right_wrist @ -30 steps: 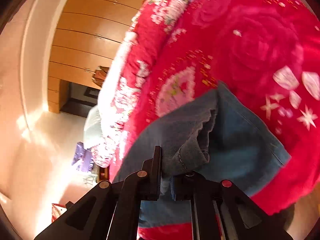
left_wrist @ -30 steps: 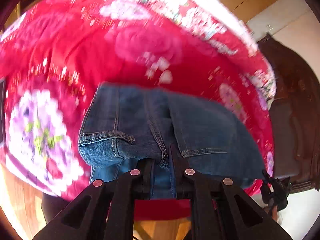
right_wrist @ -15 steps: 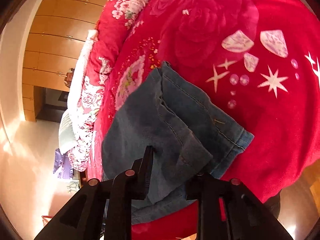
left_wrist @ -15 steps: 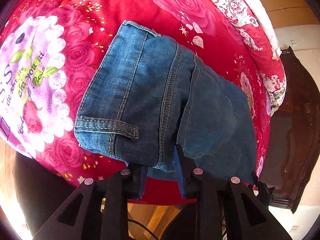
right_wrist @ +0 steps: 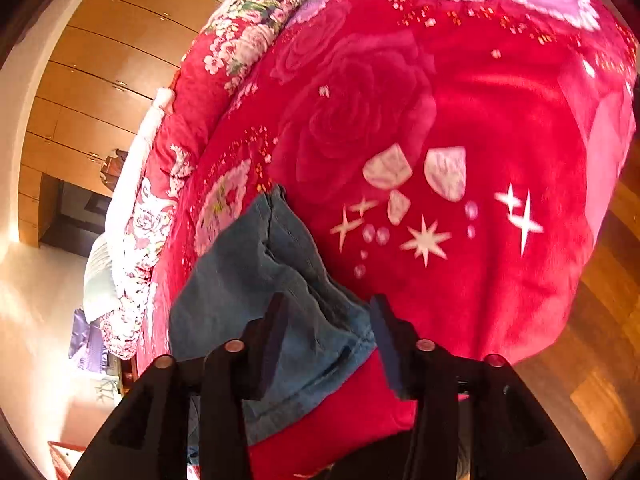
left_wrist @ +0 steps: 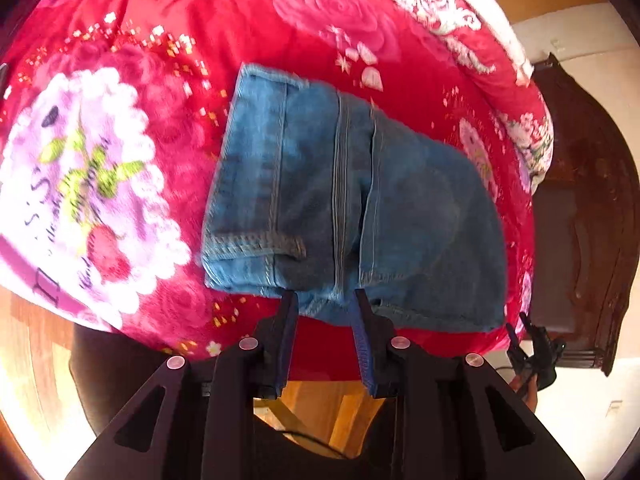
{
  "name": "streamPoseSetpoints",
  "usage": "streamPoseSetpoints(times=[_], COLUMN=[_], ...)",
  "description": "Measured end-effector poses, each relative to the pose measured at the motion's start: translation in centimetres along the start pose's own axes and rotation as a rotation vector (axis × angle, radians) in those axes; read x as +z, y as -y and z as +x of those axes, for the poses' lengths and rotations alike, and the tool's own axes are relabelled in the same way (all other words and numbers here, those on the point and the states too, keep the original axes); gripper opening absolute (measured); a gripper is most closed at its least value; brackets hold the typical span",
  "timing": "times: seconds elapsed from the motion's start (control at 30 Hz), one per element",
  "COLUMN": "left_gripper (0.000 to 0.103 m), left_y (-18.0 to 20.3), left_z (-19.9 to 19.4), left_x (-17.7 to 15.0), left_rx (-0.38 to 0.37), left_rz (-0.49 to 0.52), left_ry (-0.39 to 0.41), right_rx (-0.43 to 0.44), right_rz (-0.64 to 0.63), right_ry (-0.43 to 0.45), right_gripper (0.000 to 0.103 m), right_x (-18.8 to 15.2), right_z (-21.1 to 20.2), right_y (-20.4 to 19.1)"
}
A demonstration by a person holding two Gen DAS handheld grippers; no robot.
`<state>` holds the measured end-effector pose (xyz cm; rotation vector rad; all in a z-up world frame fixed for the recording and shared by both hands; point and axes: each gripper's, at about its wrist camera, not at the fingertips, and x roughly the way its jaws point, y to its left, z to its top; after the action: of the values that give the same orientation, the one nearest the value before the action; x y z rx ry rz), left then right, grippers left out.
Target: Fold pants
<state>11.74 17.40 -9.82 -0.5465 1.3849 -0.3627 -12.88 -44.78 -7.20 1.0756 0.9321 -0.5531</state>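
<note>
Your bed (left_wrist: 120, 20), under its red floral blanket (right_wrist: 460, 92), fills both views, and the wooden floor (right_wrist: 600, 300) shows past its near edge, so you have open room behind you to back away but little blanket between the fold and the drop. The pants (left_wrist: 340, 208) lie folded into a compact denim bundle close to that near edge; the cloth looks thick and soft, heavy enough to stay where it lies yet likely to slump if lifted by one layer. For any further fold, take hold at the stitched hems or the thick seam, where the layers are stiffest. Your left gripper (left_wrist: 325, 308) has its fingers spread apart, straddling the near hem without pinching it. Your right gripper (right_wrist: 329, 312) is likewise spread wide, its fingers either side of the bundle's corner, gripping nothing
</note>
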Motion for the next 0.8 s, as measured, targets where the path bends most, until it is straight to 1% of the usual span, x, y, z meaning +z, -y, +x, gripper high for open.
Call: streamPoseSetpoints(times=[0.03,0.07,0.1,0.13,0.17,0.2,0.27,0.37,0.43,0.47,0.53,0.63,0.67,0.7,0.73,0.77,0.8], left_gripper=[0.037,0.049,0.059,0.061,0.061,0.061,0.061,0.06,0.061,0.061,0.061,0.061,0.061,0.061,0.06,0.059,0.057], left_y=[-0.5,-1.2,-1.9,-2.5,-3.2,-3.8,-4.6,-5.0,-4.6,-4.6,-3.9,-3.2,-3.0,-2.7,-2.3,-1.8,-1.3], left_z=[-0.9,-2.0,-2.5,-2.5,-2.5,-1.8,0.1,3.4,4.7,5.3,6.1,7.0,7.5,7.7,7.6,7.4,7.3], left_x=[0.9,2.2,3.3,4.6,5.3,6.5,7.7,8.9,9.1,9.7,9.8,10.1,10.2,10.3,10.2,9.9,9.7], left_rx=[-0.011,-0.017,-0.018,-0.018,-0.013,-0.019,-0.042,-0.044,-0.05,-0.052,-0.055,-0.045,-0.048,-0.053,-0.067,-0.088,-0.095], left_rz=[-0.031,-0.084,-0.126,-0.161,-0.189,-0.228,-0.284,-0.353,-0.363,-0.358,-0.341,-0.324,-0.32,-0.321,-0.326,-0.322,-0.303], left_ry=[0.041,0.089,0.119,0.137,0.142,0.13,0.08,0.005,-0.021,-0.024,-0.029,-0.034,-0.038,-0.043,-0.048,-0.05,-0.049], right_rx=[0.002,0.009,0.014,0.013,0.012,0.009,0.007,0.013,0.015,0.018,0.024,-0.016,-0.034,-0.071,-0.116,-0.125,-0.122], right_rz=[-0.012,-0.03,-0.048,-0.067,-0.086,-0.105,-0.126,-0.134,-0.128,-0.125,-0.132,-0.196,-0.24,-0.296,-0.364,-0.406,-0.429], right_ry=[0.008,0.004,-0.005,-0.016,-0.031,-0.048,-0.07,-0.074,-0.077,-0.083,-0.117,-0.154,-0.167,-0.169,-0.177,-0.187,-0.175], right_gripper=[0.05,0.051,0.054,0.055,0.056,0.056,0.056,0.056,0.056,0.056,0.057,0.056,0.051,0.026,0.011,0.011,0.01], right_x=[0.7,1.3,1.9,2.3,2.6,3.0,3.7,5.2,6.1,6.4,6.9,6.8,6.6,6.3,6.0,5.7,5.5], right_z=[-0.1,0.3,0.8,1.4,2.0,3.1,5.1,7.7,9.5,10.2,12.3,14.8,15.5,15.9,16.4,16.4,16.0], right_y=[-0.5,-1.2,-1.8,-2.4,-3.1,-3.9,-5.3,-6.9,-7.5,-7.6,-8.1,-8.8,-9.3,-9.9,-10.6,-11.3,-11.7])
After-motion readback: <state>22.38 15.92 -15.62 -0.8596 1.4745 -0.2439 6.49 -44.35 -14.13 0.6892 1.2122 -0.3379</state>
